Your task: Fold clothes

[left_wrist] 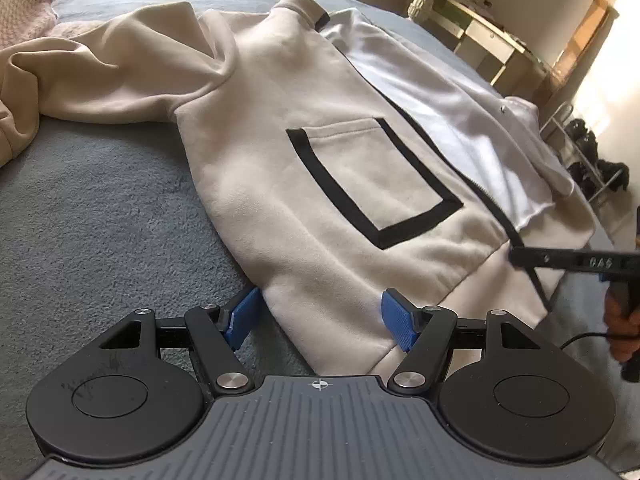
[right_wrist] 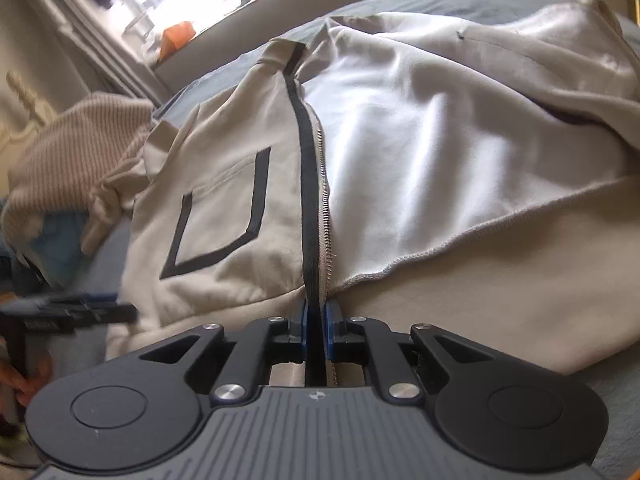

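1. Blanket, grey and fuzzy (left_wrist: 100, 220), spread under everything, bare at near left.
2. Knitted pink-beige textile (left_wrist: 20, 4) bunched at far left corner.
3. Left gripper with blue pads (left_wrist: 320, 320), jaws spread wide, straddling the near hem corner of the jacket; left pad over blanket, right pad over fabric, gripping nothing.
4. Cream fleece zip jacket with black-trimmed rectangular pocket (left_wrist: 280, 160), lying flat on the blanket, collar far, hem near; left sleeve crumpled out to the left, right front panel thrown open to show white lining (left_wrist: 440, 92).
5. Black zipper strip (right_wrist: 308, 184), running from collar down to hem at jacket's centre.
6. Right gripper (right_wrist: 316, 320), jaws clamped tight on the lower end of the zipper strip at the hem.
7. Wooden shelf unit (left_wrist: 480, 36) at far right, beside the bed.
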The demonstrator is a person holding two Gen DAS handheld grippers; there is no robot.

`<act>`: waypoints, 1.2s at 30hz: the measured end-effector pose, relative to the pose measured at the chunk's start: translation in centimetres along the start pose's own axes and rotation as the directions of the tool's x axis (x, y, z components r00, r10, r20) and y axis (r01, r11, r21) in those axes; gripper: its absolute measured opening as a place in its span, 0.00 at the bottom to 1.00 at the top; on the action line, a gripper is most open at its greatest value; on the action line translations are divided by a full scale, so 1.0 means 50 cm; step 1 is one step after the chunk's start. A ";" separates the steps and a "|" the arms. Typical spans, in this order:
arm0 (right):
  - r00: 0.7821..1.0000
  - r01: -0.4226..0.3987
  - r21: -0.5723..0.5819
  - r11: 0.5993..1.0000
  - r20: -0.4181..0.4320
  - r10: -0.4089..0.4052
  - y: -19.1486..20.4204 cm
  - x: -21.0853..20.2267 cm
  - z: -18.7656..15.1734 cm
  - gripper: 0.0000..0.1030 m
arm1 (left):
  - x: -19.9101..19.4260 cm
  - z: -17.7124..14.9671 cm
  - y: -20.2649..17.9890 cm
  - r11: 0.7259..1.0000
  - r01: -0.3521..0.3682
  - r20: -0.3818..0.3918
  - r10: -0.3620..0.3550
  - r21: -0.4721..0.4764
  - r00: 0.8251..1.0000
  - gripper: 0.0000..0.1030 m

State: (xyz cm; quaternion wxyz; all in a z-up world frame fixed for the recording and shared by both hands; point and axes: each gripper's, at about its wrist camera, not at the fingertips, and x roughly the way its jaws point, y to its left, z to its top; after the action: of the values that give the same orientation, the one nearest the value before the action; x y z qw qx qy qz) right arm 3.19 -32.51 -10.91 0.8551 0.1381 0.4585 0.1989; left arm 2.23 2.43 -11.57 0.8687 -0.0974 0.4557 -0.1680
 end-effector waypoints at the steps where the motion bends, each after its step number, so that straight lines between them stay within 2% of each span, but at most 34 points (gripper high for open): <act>1: 1.000 0.008 -0.015 1.000 0.001 -0.008 0.003 0.000 0.000 0.10 | -0.007 0.001 -0.002 1.000 -0.003 0.013 0.003 0.006 1.000 0.65; 5: 0.998 0.057 -0.048 0.997 -0.017 -0.058 0.013 -0.001 0.009 0.19 | -0.035 0.000 -0.027 0.997 -0.011 0.064 0.006 0.081 0.998 0.65; 7: 0.993 0.118 -0.054 0.992 -0.025 -0.119 0.022 -0.009 0.020 0.26 | -0.030 -0.006 -0.041 0.993 -0.003 0.056 -0.004 0.117 0.998 0.65; 9: 0.981 0.195 -0.109 0.975 0.011 -0.195 0.047 -0.024 0.028 0.28 | -0.022 -0.014 -0.053 0.989 0.007 0.041 -0.013 0.147 0.999 0.65; 11: 0.973 0.230 -0.197 0.953 0.058 -0.223 0.078 -0.032 0.032 0.28 | -0.013 -0.023 -0.066 0.984 0.017 0.026 -0.022 0.177 0.999 0.65; 14: 0.979 0.200 -0.296 0.934 0.107 -0.176 0.123 -0.030 0.029 0.28 | -0.001 -0.035 -0.085 0.974 0.034 0.004 -0.035 0.222 0.999 0.65; 17: 0.988 0.143 -0.345 0.928 0.097 -0.116 0.148 -0.007 0.025 0.27 | 0.012 -0.047 -0.104 0.963 0.051 -0.019 -0.047 0.266 0.999 0.65; 20: 0.995 0.101 -0.327 0.940 0.036 -0.094 0.135 0.031 0.021 0.26 | 0.023 -0.057 -0.116 0.953 0.069 -0.040 -0.059 0.295 0.997 0.65; 22: 0.992 0.118 -0.289 0.950 -0.003 -0.125 0.108 0.050 0.015 0.16 | 0.023 -0.056 -0.107 0.960 0.085 -0.041 -0.077 0.268 0.996 0.65; 23: 0.994 0.099 -0.251 0.963 -0.010 -0.105 0.092 0.049 0.016 0.15 | 0.023 -0.055 -0.103 0.963 0.093 -0.041 -0.086 0.254 0.995 0.65; 25: 0.998 0.063 -0.153 0.986 -0.014 -0.066 0.071 0.031 0.030 0.15 | 0.023 -0.055 -0.097 0.965 0.103 -0.041 -0.096 0.242 0.995 0.65; 27: 0.998 0.050 -0.096 0.994 0.031 -0.048 0.057 0.004 0.047 0.15 | 0.024 -0.056 -0.096 0.965 0.105 -0.041 -0.098 0.242 0.994 0.65; 29: 0.992 0.104 -0.045 0.994 0.071 -0.100 0.035 -0.014 0.063 0.15 | 0.025 -0.057 -0.097 0.964 0.102 -0.041 -0.095 0.246 0.995 0.65; 32: 0.976 0.189 0.098 0.977 0.090 -0.198 -0.018 -0.040 0.077 0.16 | 0.025 -0.056 -0.098 0.963 0.102 -0.042 -0.094 0.248 0.995 0.65; 36: 0.964 0.249 0.032 0.968 0.086 -0.251 -0.034 -0.044 0.084 0.16 | 0.026 -0.056 -0.097 0.963 0.103 -0.044 -0.095 0.250 0.994 0.65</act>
State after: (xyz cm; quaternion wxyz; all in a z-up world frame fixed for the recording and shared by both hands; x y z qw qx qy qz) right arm 5.98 -35.25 -7.76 0.8914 0.0971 0.4356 0.0783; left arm -0.36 -2.61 -12.58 0.8572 -0.0064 0.4390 -0.2692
